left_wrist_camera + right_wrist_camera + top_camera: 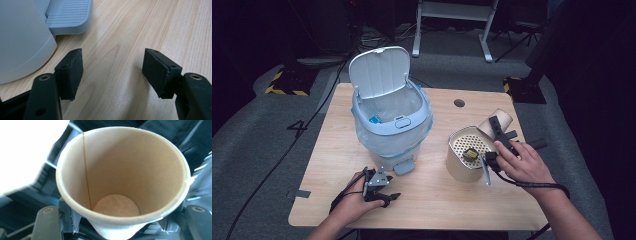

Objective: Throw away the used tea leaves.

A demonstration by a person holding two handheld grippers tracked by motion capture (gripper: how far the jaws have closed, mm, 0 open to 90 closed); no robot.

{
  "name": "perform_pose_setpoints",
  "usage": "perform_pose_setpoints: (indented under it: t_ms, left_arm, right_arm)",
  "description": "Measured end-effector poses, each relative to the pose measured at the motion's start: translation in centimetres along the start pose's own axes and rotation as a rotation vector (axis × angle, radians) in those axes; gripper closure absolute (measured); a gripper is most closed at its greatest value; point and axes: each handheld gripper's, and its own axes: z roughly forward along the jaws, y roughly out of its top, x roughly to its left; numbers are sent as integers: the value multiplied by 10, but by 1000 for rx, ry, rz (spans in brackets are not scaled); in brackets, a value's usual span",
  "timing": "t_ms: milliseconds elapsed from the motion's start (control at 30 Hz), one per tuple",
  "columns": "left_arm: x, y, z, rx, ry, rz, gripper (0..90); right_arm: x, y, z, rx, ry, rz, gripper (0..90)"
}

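Your right gripper (498, 131) pinches a brown paper cup (120, 180) between its jaws, low on the body, held above the table (432, 200) beside the perforated holder (467, 155). The thin wall could buckle if you squeeze harder, or the cup could slip out if the hold loosens. In the right gripper view its long axis runs away from the jaws, with the open mouth facing the camera. Your left gripper (113, 72) rests with jaws spread, empty, beside the pedal bin (392, 117).

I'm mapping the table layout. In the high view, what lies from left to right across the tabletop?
Left tongs → white pedal bin with its lid up → round perforated container → paper cup held by the right tongs.
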Motion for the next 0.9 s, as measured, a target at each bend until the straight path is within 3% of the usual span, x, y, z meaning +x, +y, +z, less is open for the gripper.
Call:
perform_pose_setpoints:
  t_ms: [133,200,300,400,467,567,767,900]
  left_arm:
    - [0,0,0,0,0,0,336]
    - [0,0,0,0,0,0,336]
    - [0,0,0,0,0,0,336]
    - [0,0,0,0,0,0,336]
    - [0,0,0,-1,0,-2,336]
    - [0,0,0,0,0,0,336]
    - [0,0,0,0,0,0,336]
    - [0,0,0,0,0,0,336]
  right_arm:
    - [-3,-20,8,-62,170,422,329]
    - [-6,-31,13,-99,247,600,327]
    - [-5,-46,17,-145,378,952,321]
    - [-5,-58,20,-197,463,1196,317]
    - [-3,-65,23,-225,504,1311,316]
    - [-2,-72,25,-267,559,1444,316]
    - [0,-78,28,-289,651,1651,314]
    - [3,-82,29,-306,751,1821,313]
